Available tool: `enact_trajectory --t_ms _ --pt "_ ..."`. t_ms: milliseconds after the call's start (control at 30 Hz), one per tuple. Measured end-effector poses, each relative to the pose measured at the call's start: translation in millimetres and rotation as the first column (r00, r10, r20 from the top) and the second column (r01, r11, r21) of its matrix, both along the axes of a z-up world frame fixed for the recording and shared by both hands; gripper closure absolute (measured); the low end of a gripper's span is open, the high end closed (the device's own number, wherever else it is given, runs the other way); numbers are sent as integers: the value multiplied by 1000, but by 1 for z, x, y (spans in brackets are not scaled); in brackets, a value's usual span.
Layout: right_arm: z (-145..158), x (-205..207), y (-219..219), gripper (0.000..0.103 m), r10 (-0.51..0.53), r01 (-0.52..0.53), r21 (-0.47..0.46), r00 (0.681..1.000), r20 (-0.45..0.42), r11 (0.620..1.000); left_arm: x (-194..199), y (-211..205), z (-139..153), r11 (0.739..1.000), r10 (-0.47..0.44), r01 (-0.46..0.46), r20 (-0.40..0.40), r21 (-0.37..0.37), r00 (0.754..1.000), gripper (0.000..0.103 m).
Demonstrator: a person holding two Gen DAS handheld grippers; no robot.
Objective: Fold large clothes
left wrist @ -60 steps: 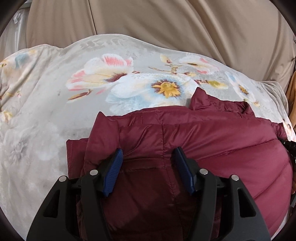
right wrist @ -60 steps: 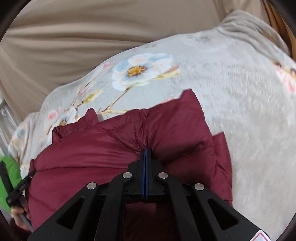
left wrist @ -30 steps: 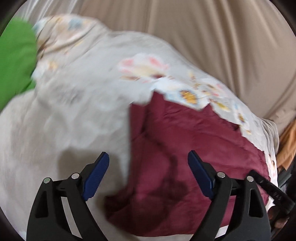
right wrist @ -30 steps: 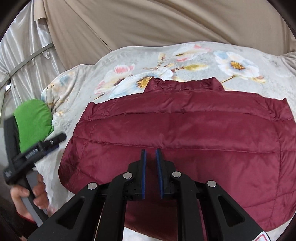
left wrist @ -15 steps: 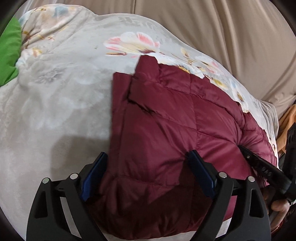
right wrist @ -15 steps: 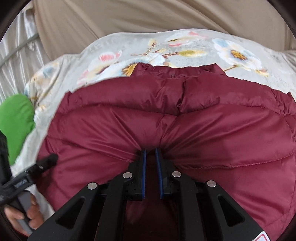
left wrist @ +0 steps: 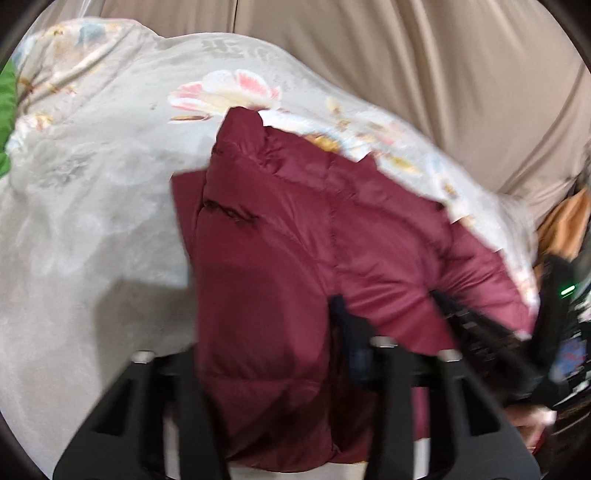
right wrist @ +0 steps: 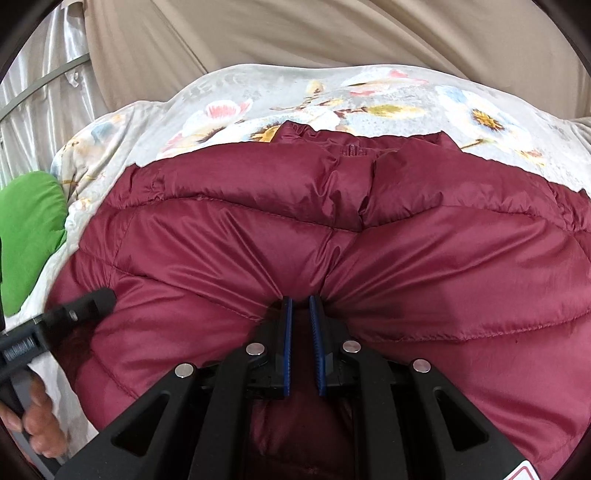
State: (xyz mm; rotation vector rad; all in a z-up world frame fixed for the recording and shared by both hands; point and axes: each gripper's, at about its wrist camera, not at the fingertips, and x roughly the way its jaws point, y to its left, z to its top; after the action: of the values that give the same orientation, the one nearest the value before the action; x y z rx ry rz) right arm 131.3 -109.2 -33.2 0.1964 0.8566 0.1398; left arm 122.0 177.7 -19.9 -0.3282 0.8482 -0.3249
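Note:
A dark red puffer jacket (right wrist: 369,240) lies on a floral blanket (right wrist: 258,88), collar at the far side. It also shows in the left wrist view (left wrist: 295,240), blurred. My right gripper (right wrist: 300,306) is shut on a pinch of the jacket's near edge, and the fabric puckers toward the pads. My left gripper (left wrist: 266,332) has a fold of the jacket between its jaws at the left corner; its left finger is hidden behind the fabric. The left gripper also shows in the right wrist view (right wrist: 74,306), at the jacket's left edge.
A green cloth (right wrist: 29,236) lies at the blanket's left end. Beige curtain (right wrist: 332,33) hangs behind the bed. An orange thing (left wrist: 565,218) stands at the right in the left wrist view.
My left gripper has narrowed from wide open onto the jacket's left corner. The right gripper has pushed farther into the near edge, bunching the fabric.

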Motion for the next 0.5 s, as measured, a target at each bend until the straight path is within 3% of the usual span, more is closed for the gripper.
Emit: enact_trajectory --t_ms 100,233,367,433,500 --pt "0 2 -4 90 11 -10 36 1000 -12 999 -7 3 24 994 -41 46 52 -103 998 84" --pt "1 7 -13 90 45 -41 115 998 -32 993 -22 -8 67 963 -129 159 146 -218 981 87" --pt "7 6 -34 90 50 -28 246 995 -82 969 -27 -39 90 952 -191 231 201 -200 961 87" --pt "23 -14 -53 90 73 -54 370 997 -37 927 -30 -47 97 953 -199 240 215 -185 956 87" --pt "43 -42 -64 90 87 -88 344 996 20 935 -29 -49 101 956 -195 235 219 -176 956 87"
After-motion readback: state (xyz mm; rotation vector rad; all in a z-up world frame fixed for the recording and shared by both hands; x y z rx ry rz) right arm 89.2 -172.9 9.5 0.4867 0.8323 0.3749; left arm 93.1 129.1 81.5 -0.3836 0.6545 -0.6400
